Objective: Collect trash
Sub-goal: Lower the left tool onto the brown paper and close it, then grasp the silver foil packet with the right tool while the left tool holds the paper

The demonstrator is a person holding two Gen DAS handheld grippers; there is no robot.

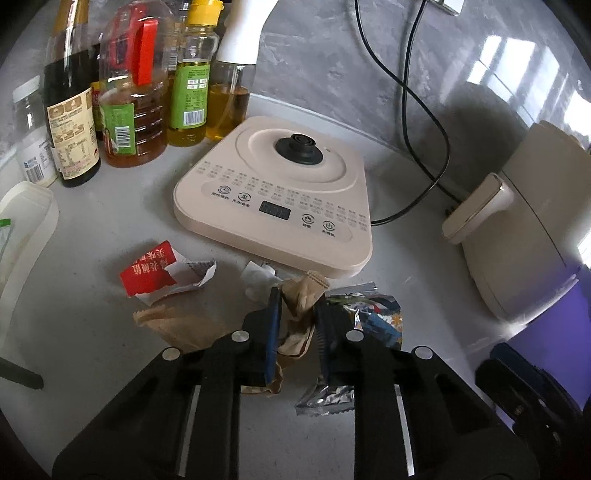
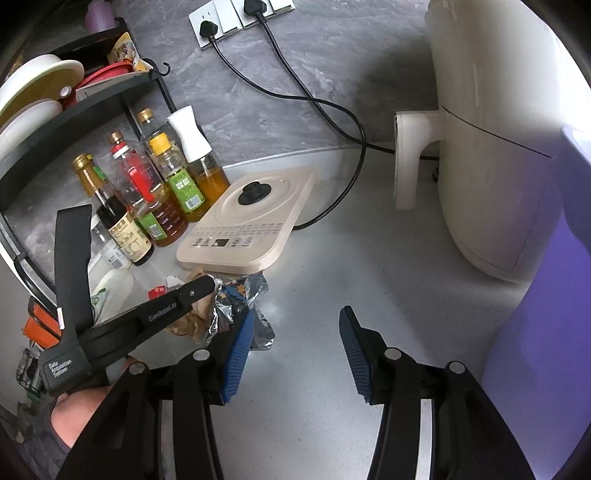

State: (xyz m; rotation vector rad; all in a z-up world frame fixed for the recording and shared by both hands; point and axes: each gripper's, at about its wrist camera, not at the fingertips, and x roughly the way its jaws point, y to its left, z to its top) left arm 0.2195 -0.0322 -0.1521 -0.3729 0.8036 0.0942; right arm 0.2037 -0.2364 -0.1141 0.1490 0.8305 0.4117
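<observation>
The left tool (image 1: pixel 297 317) is pinched on a crumpled brown paper wrapper (image 1: pixel 301 295) on the grey counter (image 1: pixel 110 229), just before the beige heating base (image 1: pixel 273 192). Only this view shows the red-and-white packet (image 1: pixel 155 271) clearly. The right wrist view shows the right tool (image 2: pixel 295 332) spread and empty, the foil wrapper (image 2: pixel 245 295) beside its left finger, and wall sockets (image 2: pixel 236 14).

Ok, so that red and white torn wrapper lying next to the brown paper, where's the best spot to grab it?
Probably the white crumpled end of the red and white wrapper: it curls up off the countertop, while the red part lies flat. Come from above and pinch across that raised fold. The left gripper is shut on the brown paper wrapper, so the open right gripper seems the free one.
</observation>
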